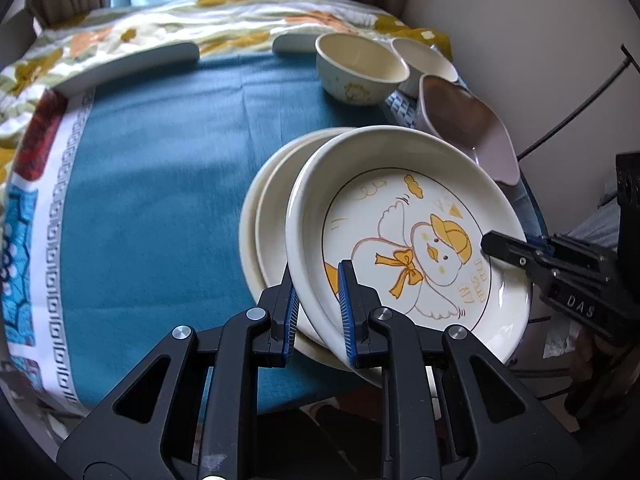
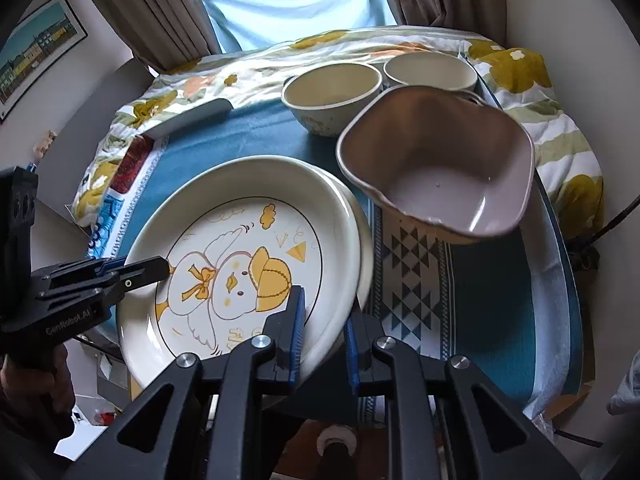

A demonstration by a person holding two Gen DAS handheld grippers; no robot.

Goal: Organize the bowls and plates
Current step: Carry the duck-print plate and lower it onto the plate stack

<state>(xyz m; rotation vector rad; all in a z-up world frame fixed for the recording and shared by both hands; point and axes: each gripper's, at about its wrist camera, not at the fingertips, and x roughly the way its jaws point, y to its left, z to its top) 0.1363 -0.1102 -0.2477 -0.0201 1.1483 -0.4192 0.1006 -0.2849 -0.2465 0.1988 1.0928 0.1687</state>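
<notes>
Left gripper (image 1: 318, 300) clamps the near rim of the duck plate (image 1: 404, 240) (top of a plate stack (image 1: 264, 216)). Right gripper (image 2: 326, 332) clamps the same plate's opposite rim. Beyond the right gripper: mauve bowl (image 2: 440, 176), then two cream bowls (image 2: 332, 92), all on the blue cloth (image 1: 168, 168).
</notes>
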